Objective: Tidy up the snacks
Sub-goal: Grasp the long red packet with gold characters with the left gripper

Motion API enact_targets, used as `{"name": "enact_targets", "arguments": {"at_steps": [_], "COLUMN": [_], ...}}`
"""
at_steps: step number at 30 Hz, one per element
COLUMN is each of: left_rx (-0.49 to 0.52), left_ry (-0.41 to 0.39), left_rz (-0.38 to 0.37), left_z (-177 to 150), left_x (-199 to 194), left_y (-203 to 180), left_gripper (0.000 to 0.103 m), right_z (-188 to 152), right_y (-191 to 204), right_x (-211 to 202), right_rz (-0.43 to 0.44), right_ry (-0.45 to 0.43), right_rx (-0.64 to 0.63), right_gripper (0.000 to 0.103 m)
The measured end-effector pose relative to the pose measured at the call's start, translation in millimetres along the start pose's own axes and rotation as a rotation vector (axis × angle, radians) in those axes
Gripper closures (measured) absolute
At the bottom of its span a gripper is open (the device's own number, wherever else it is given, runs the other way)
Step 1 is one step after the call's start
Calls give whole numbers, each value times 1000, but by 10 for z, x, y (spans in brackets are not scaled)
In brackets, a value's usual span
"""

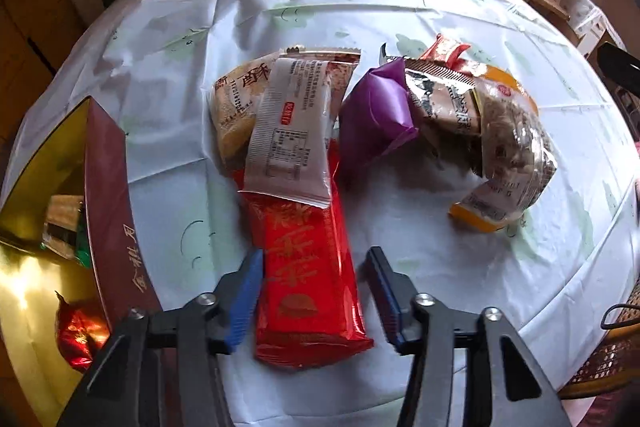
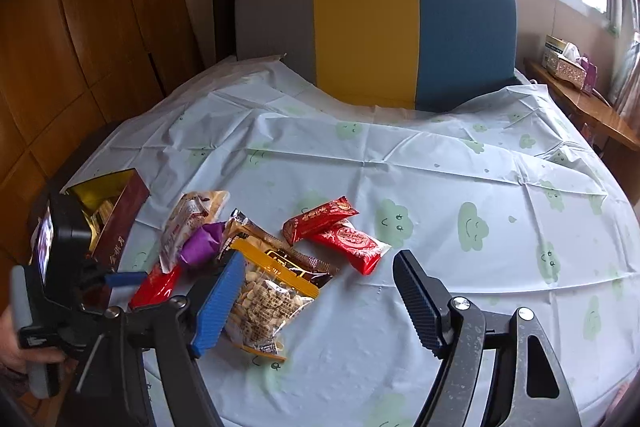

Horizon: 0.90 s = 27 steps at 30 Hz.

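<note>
A bench [image 2: 400,187] under a pale cloud-print cloth [image 1: 180,107] carries a loose heap of snack packets. The left gripper [image 1: 316,295] points steeply down over a long red packet [image 1: 308,275]; its jaws straddle that packet, the left blue pad [image 1: 246,299] against the wrapper's edge, the right pad clear of it, so the jaws are released, not clenched. A white-backed packet [image 1: 288,131] lies across the red packet's far end, with a purple packet [image 1: 372,119] just beside it and a peanut bag [image 1: 508,163] further right. A maroon box [image 1: 112,211] with a gold lining stands at the left, two packets already inside.

The right gripper [image 2: 320,303] hangs over the near edge, jaws wide and holding nothing; its left pad overlaps the peanut bag [image 2: 264,303] in view, and contact cannot be judged. Two small red packets [image 2: 340,231] lie beyond.
</note>
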<state>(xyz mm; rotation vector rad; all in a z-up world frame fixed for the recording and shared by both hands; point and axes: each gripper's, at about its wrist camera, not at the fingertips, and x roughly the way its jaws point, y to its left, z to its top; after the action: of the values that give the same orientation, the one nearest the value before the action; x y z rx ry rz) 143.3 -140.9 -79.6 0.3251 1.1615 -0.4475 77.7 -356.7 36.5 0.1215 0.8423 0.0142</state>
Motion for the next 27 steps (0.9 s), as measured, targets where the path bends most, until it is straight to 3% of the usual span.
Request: {"name": "enact_targets", "arguments": {"at_steps": [1, 8, 13, 19, 27], "left_rx": [9, 76, 130, 98, 74], "left_ry": [-11, -80, -134, -151, -177], "left_rz": [0, -116, -49, -52, -58], "left_z": [-14, -367, -611, -709, -795], "left_x": [-18, -237, -252, -234, -301], "left_y": [-27, -406, -624, -604, -527], "left_gripper": [61, 62, 63, 58, 64], "right_z": [3, 28, -10, -74, -249], "right_y": [-11, -231, -239, -183, 58], "right_x": [-2, 0, 74, 191, 464], "right_rz": [0, 2, 34, 111, 175], "right_ry": [-2, 9, 48, 118, 232], "right_rx": [5, 112, 135, 143, 115], "right_gripper": [26, 26, 26, 26, 26]}}
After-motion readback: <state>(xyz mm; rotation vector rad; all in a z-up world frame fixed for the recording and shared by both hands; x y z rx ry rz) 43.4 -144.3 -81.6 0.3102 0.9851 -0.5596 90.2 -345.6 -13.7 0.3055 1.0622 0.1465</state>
